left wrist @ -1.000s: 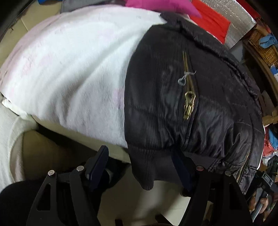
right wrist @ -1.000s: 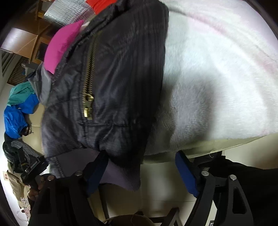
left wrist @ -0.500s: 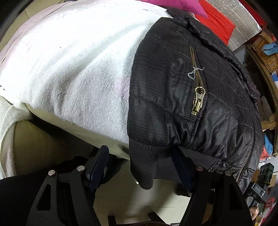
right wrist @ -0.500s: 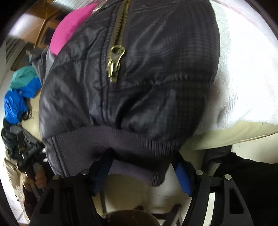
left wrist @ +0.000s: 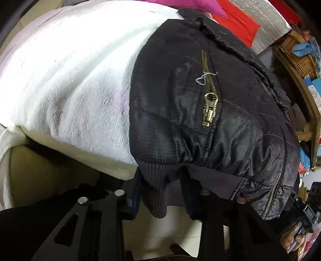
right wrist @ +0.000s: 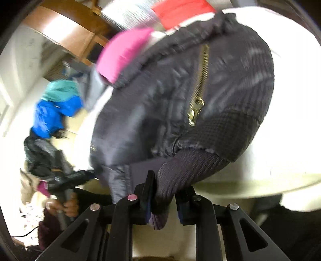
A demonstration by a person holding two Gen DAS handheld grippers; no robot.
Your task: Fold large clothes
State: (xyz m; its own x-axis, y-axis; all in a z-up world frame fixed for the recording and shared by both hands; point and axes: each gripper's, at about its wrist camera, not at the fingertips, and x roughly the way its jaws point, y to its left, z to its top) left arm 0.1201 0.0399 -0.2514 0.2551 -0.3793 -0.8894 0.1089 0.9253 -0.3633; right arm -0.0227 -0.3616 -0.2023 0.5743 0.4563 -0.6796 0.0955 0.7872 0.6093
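Observation:
A black quilted jacket (left wrist: 200,130) with a brass zipper pull (left wrist: 209,109) lies on a white fleece blanket (left wrist: 70,80), its ribbed hem hanging over the near edge. In the left wrist view my left gripper (left wrist: 163,196) is closing, with a bunch of that ribbed hem (left wrist: 156,180) squeezed between its pads. The right wrist view is blurred; the same jacket (right wrist: 170,100) fills it, and my right gripper (right wrist: 164,198) is shut on the ribbed hem corner (right wrist: 180,170). The white blanket (right wrist: 291,120) lies to the right there.
Pink cloth (left wrist: 200,6), red cloth (left wrist: 240,22) and a silver foil sheet (left wrist: 274,30) lie beyond the jacket. A wicker basket (left wrist: 297,54) sits on shelves at right. A blue and teal garment (right wrist: 54,112) and wooden furniture (right wrist: 66,34) are at left.
Both grippers have gone from wide open around the ribbed hem to pinching it. The right gripper has risen and rolled, and the hem corner has lifted with it.

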